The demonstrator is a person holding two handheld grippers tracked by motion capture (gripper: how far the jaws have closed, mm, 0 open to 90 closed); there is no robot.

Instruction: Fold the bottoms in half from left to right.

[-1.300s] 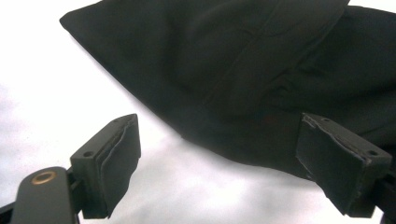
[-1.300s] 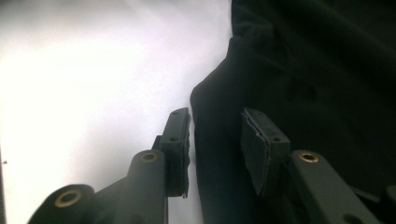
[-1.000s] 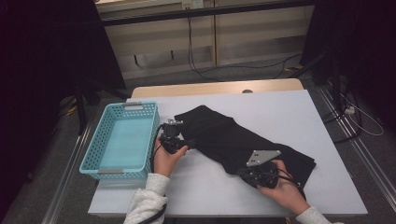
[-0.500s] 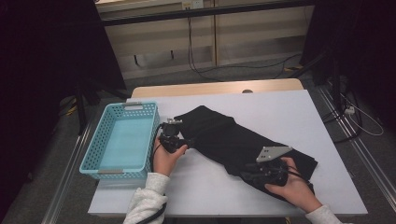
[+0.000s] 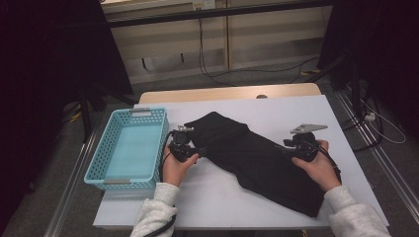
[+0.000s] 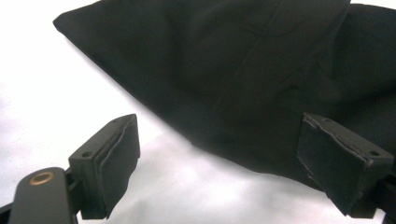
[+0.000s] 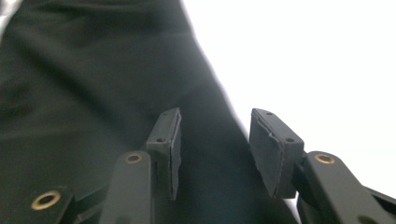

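Left gripper (image 5: 202,150), jaws spread wide, hovering at the near-left edge of the black garment (image 5: 257,158); right gripper (image 5: 287,144), jaws parted with a gap, over the cloth's right edge. Dark, soft, creased, spread diagonally across the white table (image 5: 306,111). Beyond left, teal basket (image 5: 101,168). Since before: right gripper lifted farther up the cloth.

A black garment (image 5: 257,158) was spread at mid-frame on the white surface (image 5: 296,111), flanked by two hand-held grippers, left (image 5: 190,148) and right (image 5: 291,146), beside a blue basket (image 5: 126,148).
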